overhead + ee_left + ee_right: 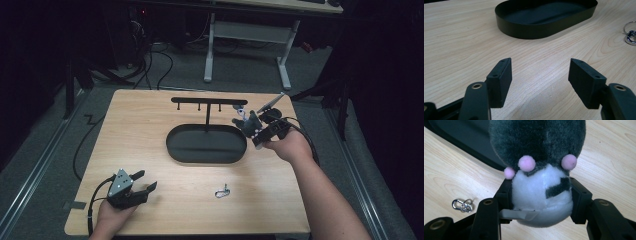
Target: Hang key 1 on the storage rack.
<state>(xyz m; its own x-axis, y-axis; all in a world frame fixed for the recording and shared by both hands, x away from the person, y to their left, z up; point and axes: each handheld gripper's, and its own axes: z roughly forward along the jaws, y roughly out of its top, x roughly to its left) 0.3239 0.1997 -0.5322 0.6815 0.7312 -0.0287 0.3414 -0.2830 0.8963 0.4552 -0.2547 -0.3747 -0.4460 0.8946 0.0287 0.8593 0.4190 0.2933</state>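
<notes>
High view: wooden worktop [150,130] mid-frame, person's forearms enter from the bottom edge.
Right gripper [248,129]: right of centre, just off the right end of the tray; jaws pinching a plush toy [250,121].
Right gripper view: plush toy [539,170] clamped at its white belly between both jaws; dark grey fur above, three pink pom-poms, white tag sticking out at lower left of the belly.
Plush toy position: off the worktop, held over the worktop right beside the tray's right rim.
Left gripper [145,181]: lower left of frame, low over the worktop, jaws spread, nothing between them.
Left gripper view: bare wood between the spread jaws; tray [529,31] at top centre, keyring clip [630,35] at right edge.
Tray [172,145]: black oval, centre of frame, with T-shaped hook stand [207,102] rising from its far side.
Keyring clip [222,191]: lower centre on the worktop, well apart from both grippers.
</notes>
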